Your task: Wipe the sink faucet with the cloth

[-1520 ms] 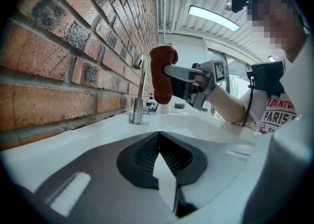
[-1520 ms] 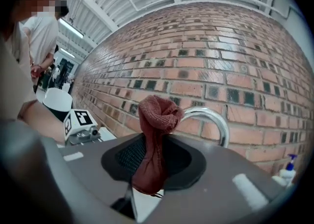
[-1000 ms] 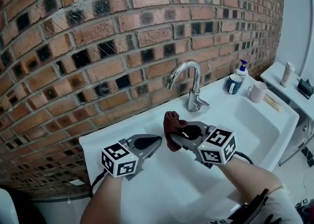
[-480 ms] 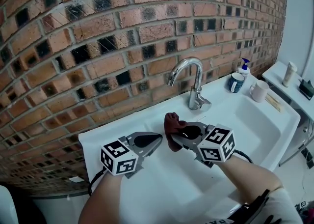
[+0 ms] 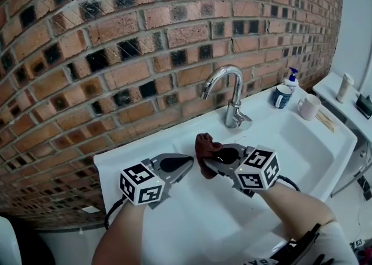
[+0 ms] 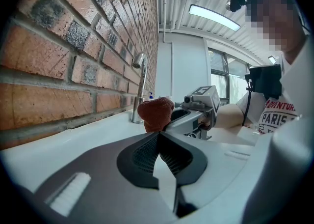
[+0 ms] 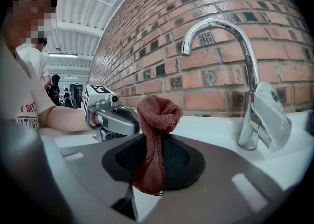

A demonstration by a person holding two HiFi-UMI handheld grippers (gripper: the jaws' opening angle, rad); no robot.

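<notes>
A: Count what you have: one cloth [image 5: 203, 147], one faucet [image 5: 231, 92], one blue mug [image 5: 281, 97], one white mug [image 5: 307, 107] and one pump bottle [image 5: 290, 78], all at the sink [image 5: 317, 142].

B: And your two grippers. Your right gripper [image 5: 207, 165] reaches from the basin side toward the brick wall [image 5: 116, 37], its jaws clamped on the cloth. Your left gripper [image 5: 187, 164] lies just beside it, tips angled toward the cloth, jaws pressed together with nothing between.

A: Your cloth sits in front of the faucet, apart from it. Its long axis stands upright out of your jaws, bunched end on top.

B: The faucet's spout arches toward your left.
</notes>
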